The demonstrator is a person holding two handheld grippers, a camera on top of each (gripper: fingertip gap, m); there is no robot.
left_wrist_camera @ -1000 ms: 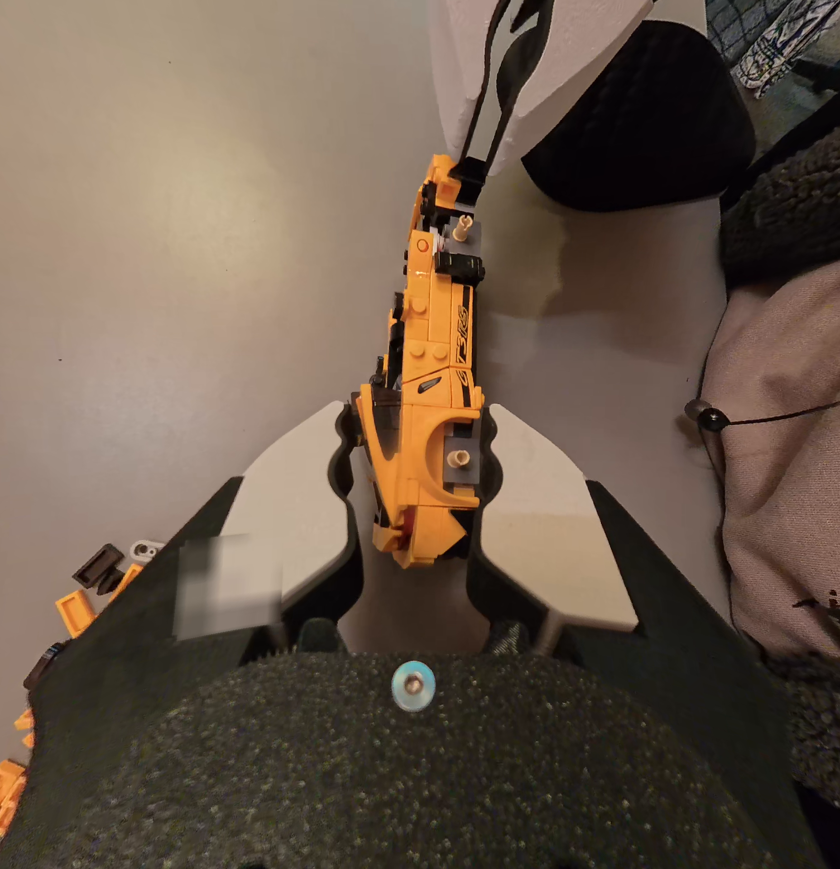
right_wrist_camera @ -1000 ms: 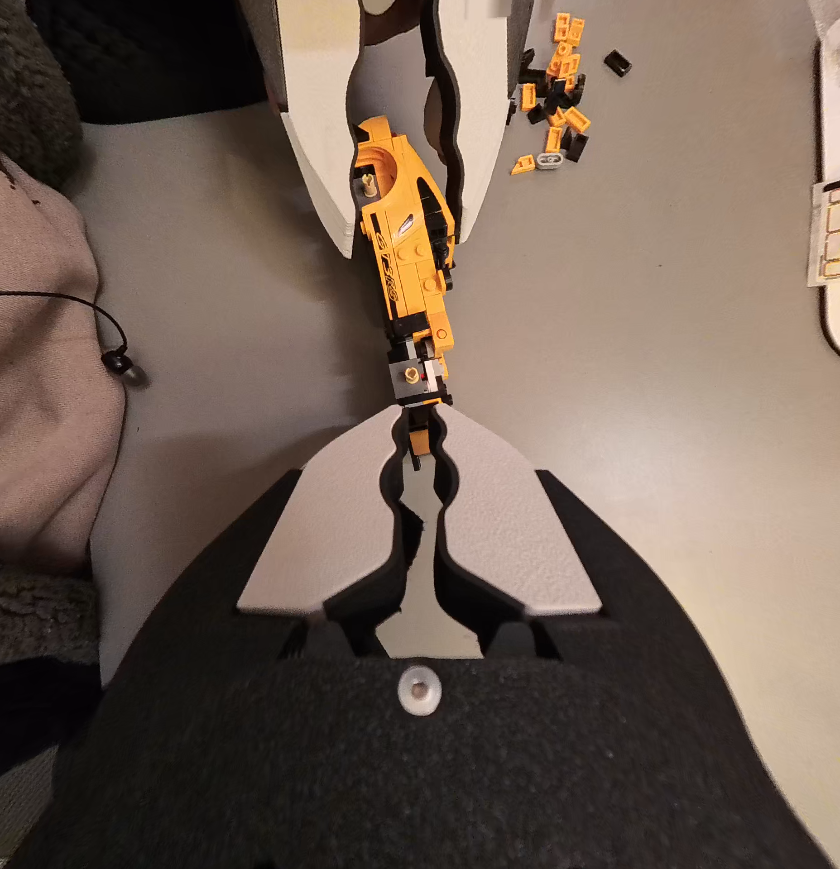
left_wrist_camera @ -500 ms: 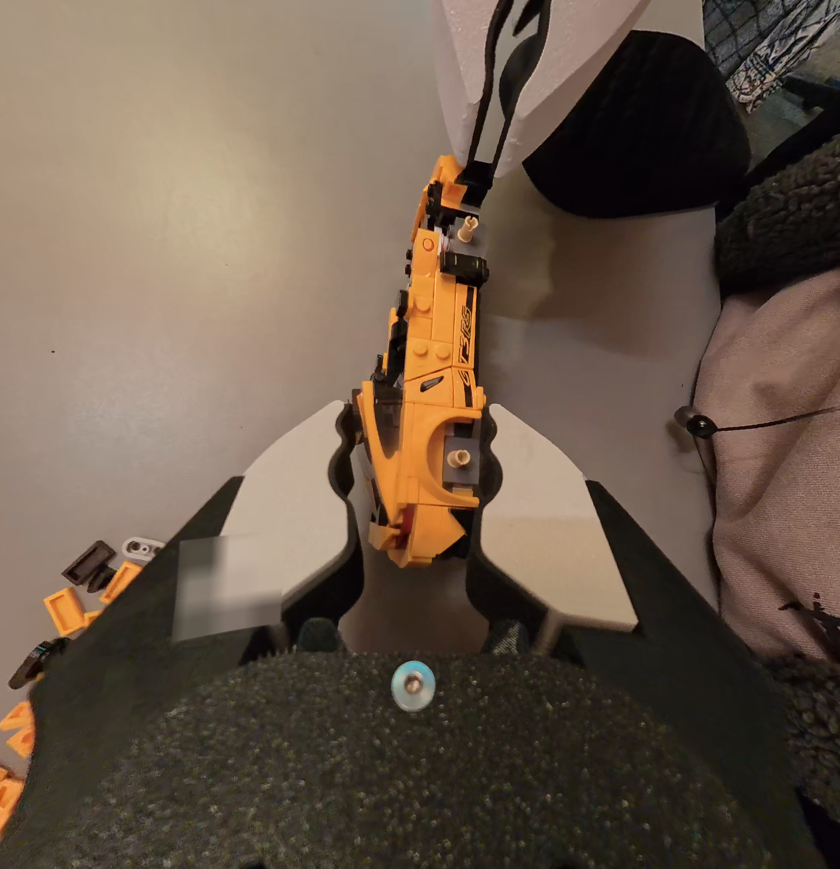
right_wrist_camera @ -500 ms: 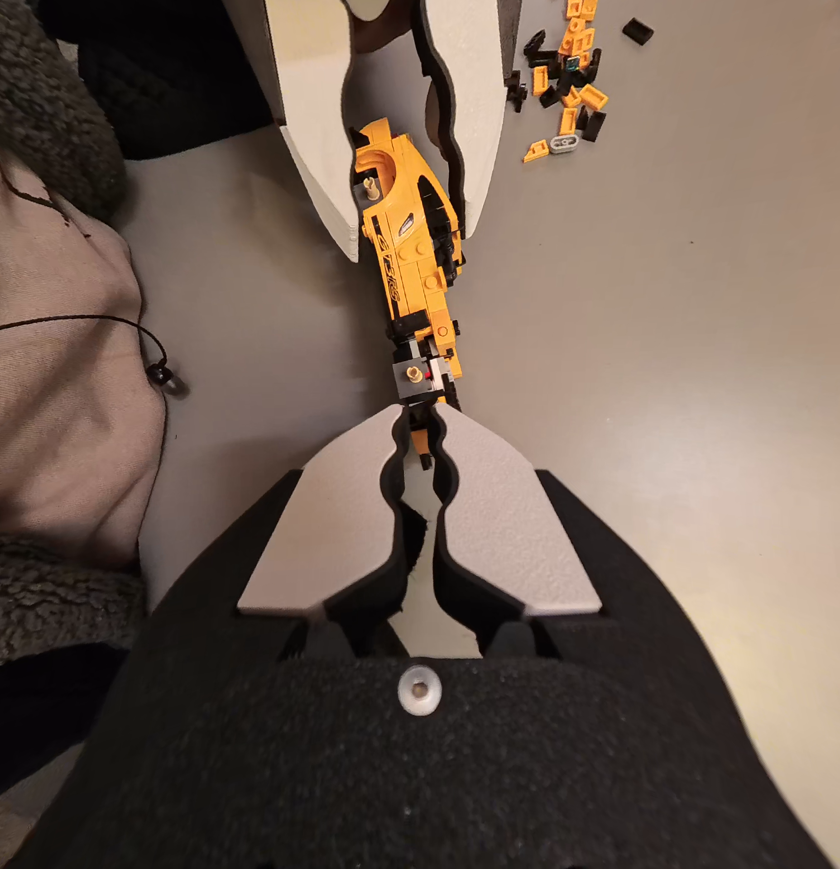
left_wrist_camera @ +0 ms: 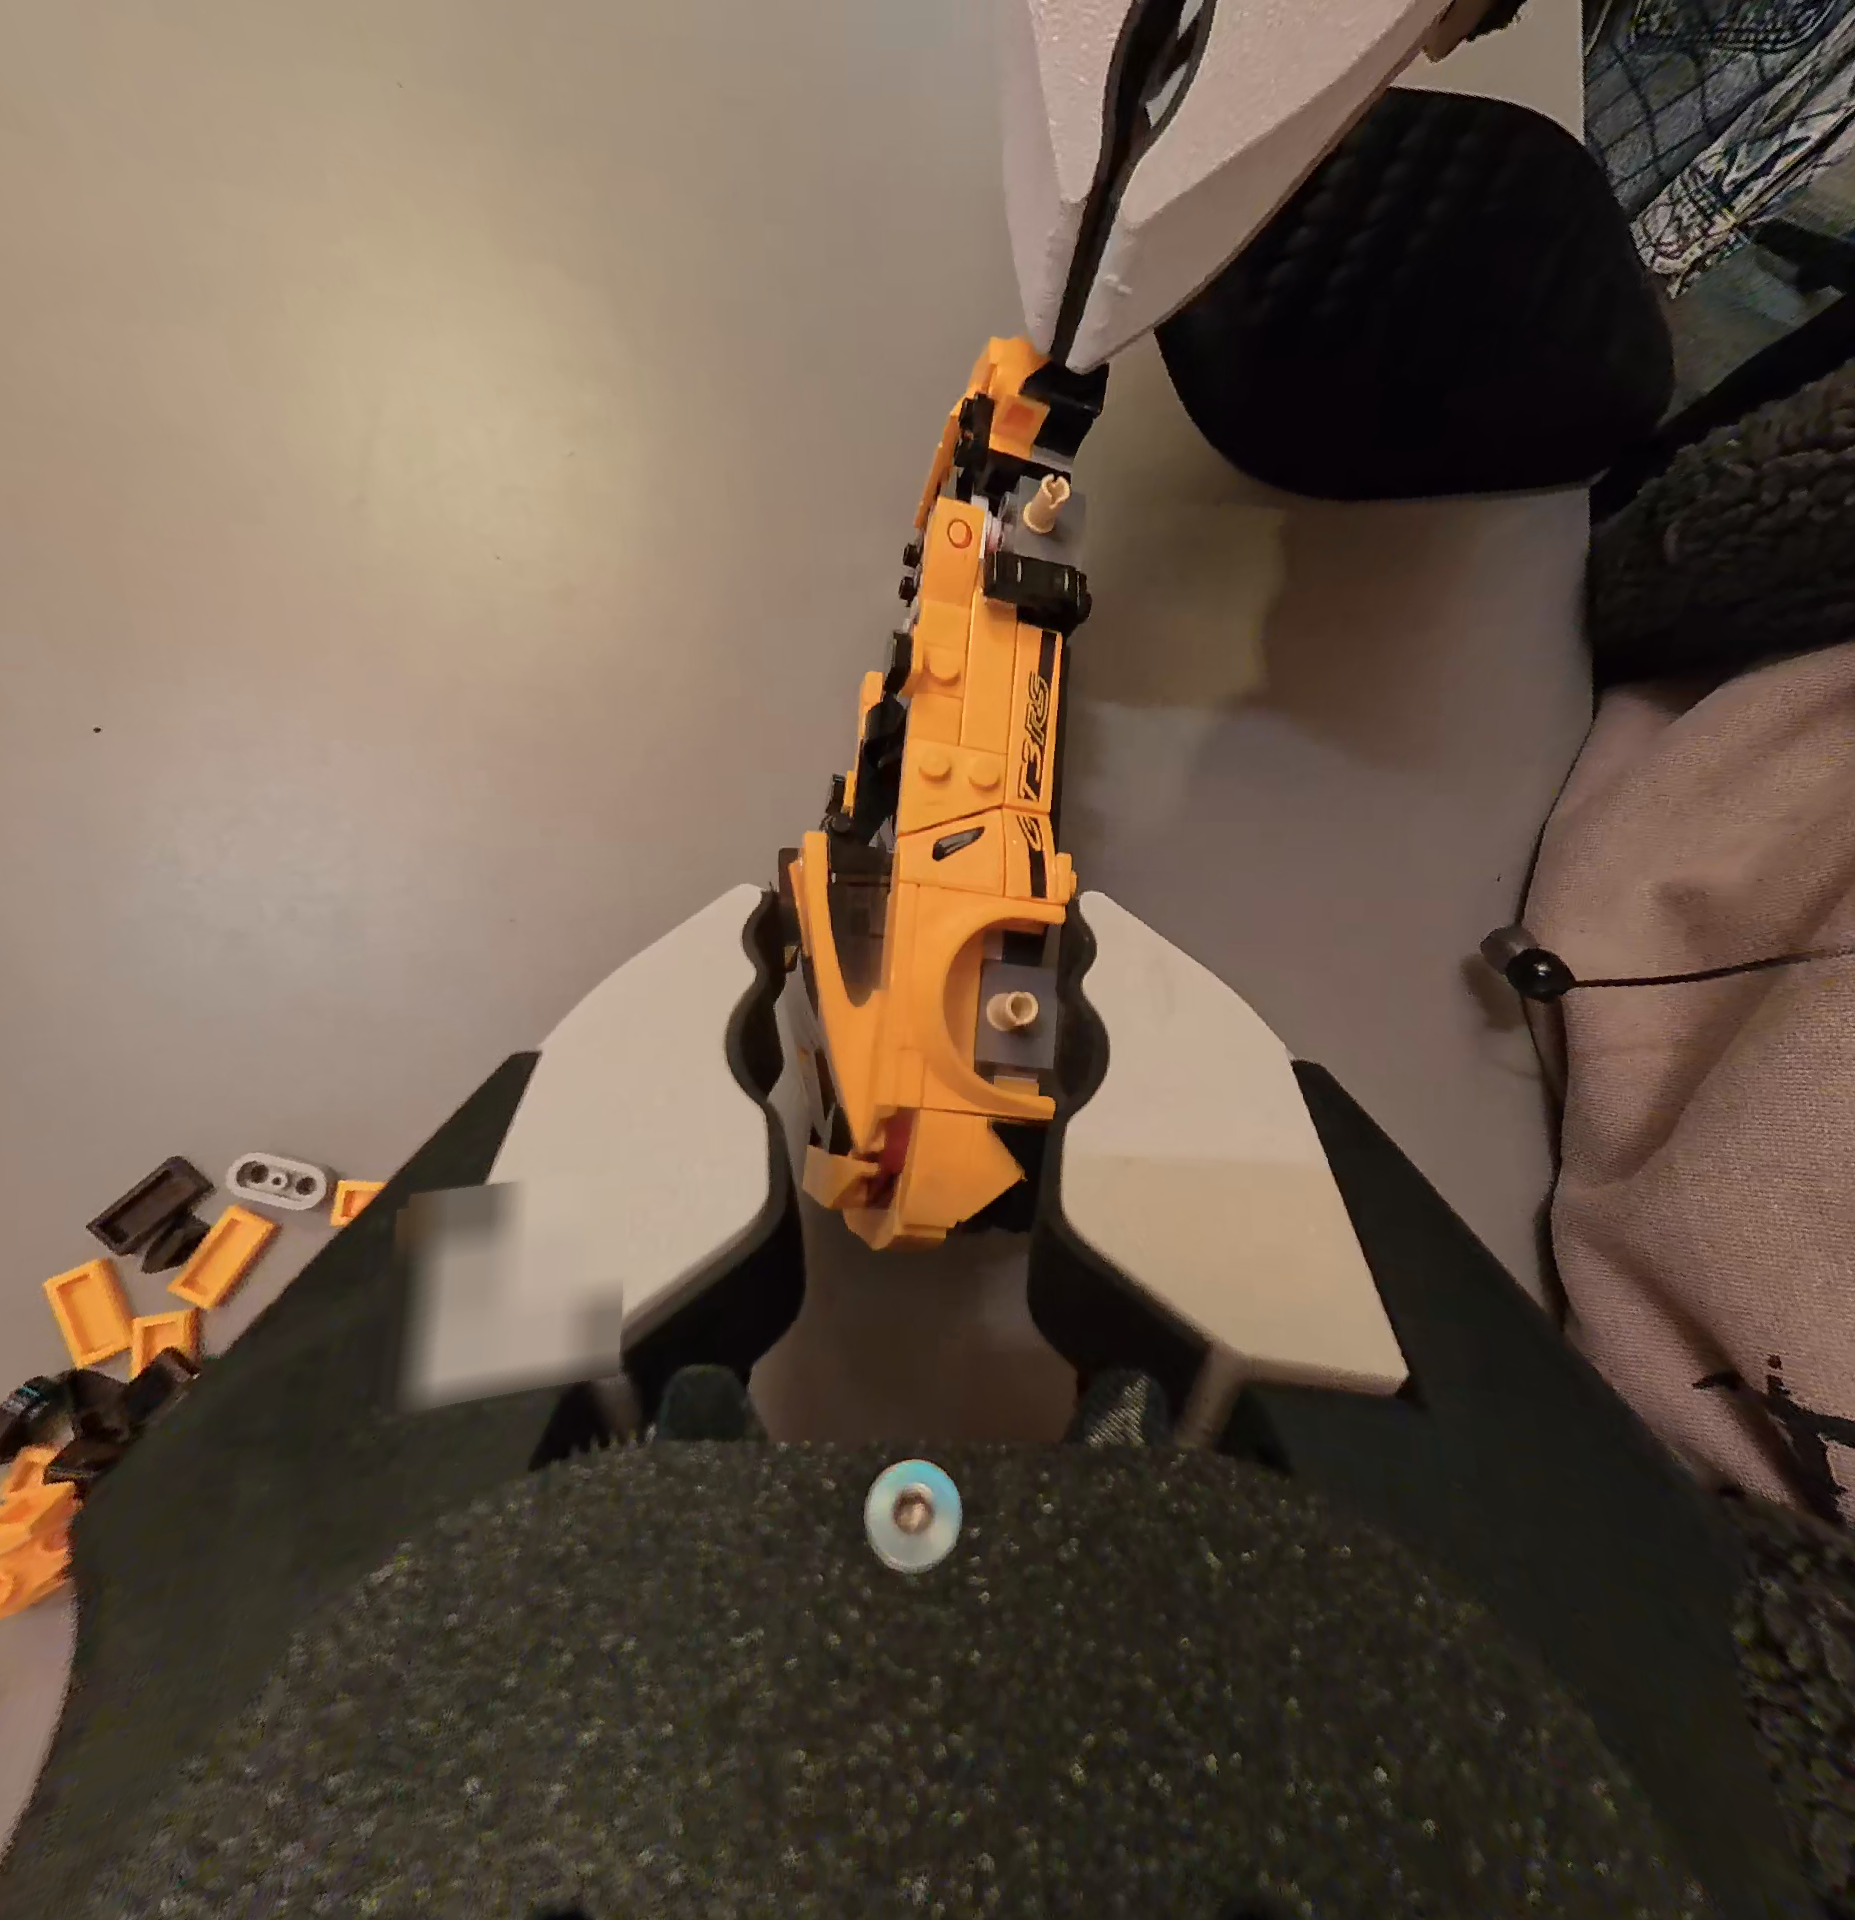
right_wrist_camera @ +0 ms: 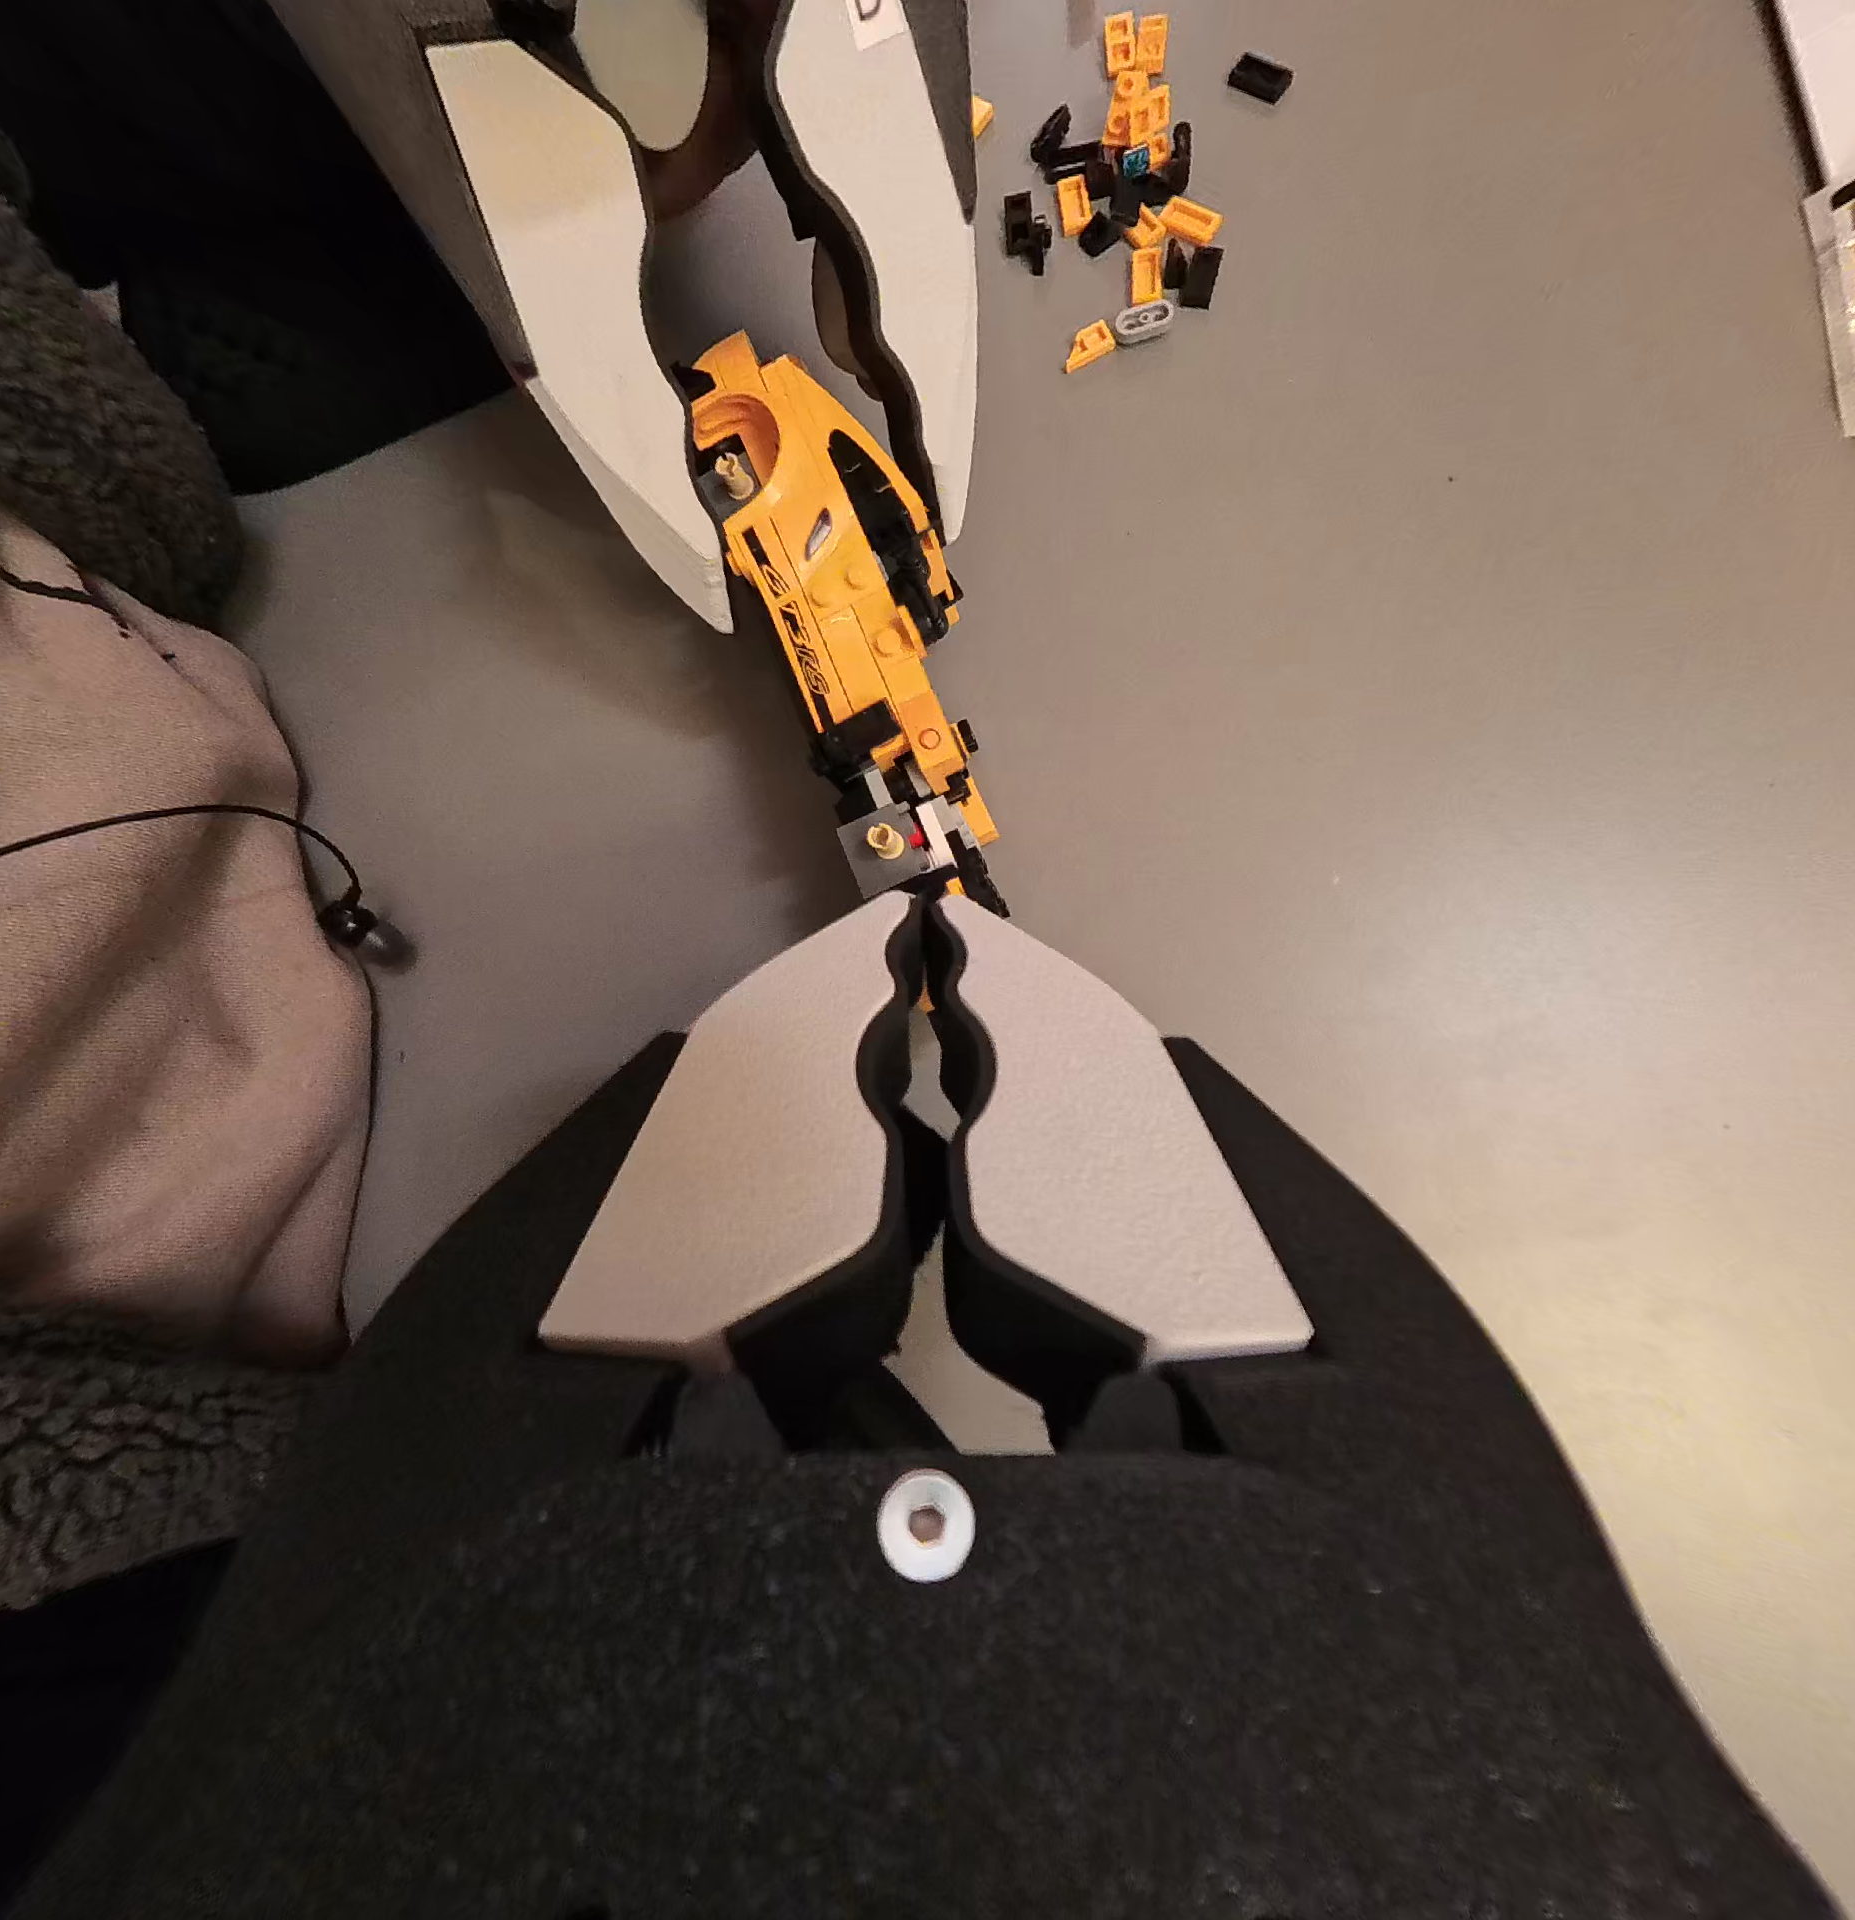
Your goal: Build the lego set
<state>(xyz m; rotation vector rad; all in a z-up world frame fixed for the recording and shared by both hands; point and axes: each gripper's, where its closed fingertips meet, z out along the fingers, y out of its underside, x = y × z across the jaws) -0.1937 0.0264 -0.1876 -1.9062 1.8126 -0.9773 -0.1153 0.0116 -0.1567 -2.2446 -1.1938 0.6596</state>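
Observation:
An orange and black lego car [left_wrist_camera: 964,727] hangs in the air over the grey table [left_wrist_camera: 383,520]. My left gripper [left_wrist_camera: 918,935] is shut on the car's wheel-arch end, with both pads pressed against its sides. It also shows in the right wrist view [right_wrist_camera: 840,571], holding the car [right_wrist_camera: 850,623]. My right gripper [right_wrist_camera: 923,909] is shut, with its fingertips meeting right at the car's far end by the grey block with a tan pin [right_wrist_camera: 881,842]. In the left wrist view the right gripper's tips [left_wrist_camera: 1074,343] touch the black piece on top of that end.
Several loose orange, black and grey pieces [right_wrist_camera: 1131,208] lie on the table, and they also show at the lower left of the left wrist view [left_wrist_camera: 123,1299]. A person's beige garment with a black cord [right_wrist_camera: 123,935] borders the table. A paper sheet [right_wrist_camera: 1853,312] lies at the right edge.
My right gripper's jaws closed fully: earlier a small orange and black part stood between the tips, now the tips meet at the car's end. The left gripper's grasp has not changed.

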